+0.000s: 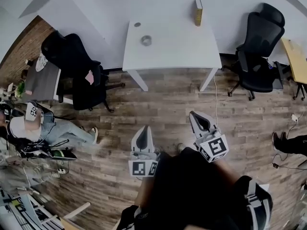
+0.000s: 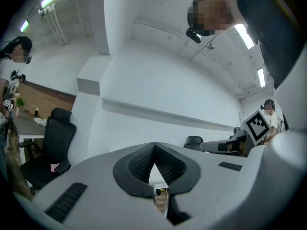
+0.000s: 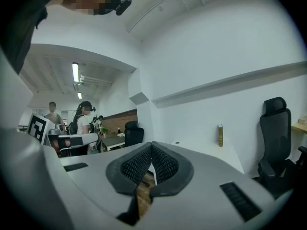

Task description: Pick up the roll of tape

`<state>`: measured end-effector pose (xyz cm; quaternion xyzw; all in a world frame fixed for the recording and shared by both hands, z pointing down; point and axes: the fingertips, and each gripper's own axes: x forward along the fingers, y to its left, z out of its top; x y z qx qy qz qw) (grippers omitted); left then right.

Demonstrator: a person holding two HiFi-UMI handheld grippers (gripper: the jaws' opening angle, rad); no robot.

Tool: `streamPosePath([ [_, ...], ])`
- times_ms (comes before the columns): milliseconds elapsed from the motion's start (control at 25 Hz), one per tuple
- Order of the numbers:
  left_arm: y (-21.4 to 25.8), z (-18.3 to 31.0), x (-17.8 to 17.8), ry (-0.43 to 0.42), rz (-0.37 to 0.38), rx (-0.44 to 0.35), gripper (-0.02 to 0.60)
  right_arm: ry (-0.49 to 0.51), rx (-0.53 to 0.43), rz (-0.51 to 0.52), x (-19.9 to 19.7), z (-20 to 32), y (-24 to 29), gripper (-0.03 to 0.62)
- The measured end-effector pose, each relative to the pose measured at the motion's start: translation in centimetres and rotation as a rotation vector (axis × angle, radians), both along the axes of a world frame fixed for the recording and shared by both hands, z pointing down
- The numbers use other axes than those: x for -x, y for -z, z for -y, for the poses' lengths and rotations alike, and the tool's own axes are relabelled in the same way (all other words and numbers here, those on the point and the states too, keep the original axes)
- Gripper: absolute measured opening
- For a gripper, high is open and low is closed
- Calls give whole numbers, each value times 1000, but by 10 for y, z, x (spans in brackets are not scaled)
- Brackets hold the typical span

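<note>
both your left gripper (image 1: 143,133) and right gripper (image 1: 198,118) have fingers (image 2: 139,164) pinched together, empty; roll of tape (image 1: 146,40) lies on the surface (image 1: 182,49), upper centre.

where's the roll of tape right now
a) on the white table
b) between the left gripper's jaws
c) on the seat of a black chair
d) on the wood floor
A: in the head view the roll of tape lies on the white table, well ahead of the left gripper and right gripper, which are over the wood floor with nothing in their jaws.
</note>
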<state>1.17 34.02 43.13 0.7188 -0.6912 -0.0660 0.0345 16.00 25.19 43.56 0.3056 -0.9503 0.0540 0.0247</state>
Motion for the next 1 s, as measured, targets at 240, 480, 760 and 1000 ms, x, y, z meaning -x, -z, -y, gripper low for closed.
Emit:
streamPosePath([
  [240, 5, 25, 16, 81, 5, 24, 23, 53, 22, 8, 11, 37, -6, 12],
  [480, 0, 85, 60, 86, -7, 38, 23, 46, 26, 4, 44, 95, -10, 12],
  [760, -15, 211, 140, 16, -58, 32, 23, 17, 53, -2, 120, 195, -14, 12],
  [1000, -7, 319, 188, -112, 23, 56, 23, -32, 40, -1, 176, 279, 2, 12],
])
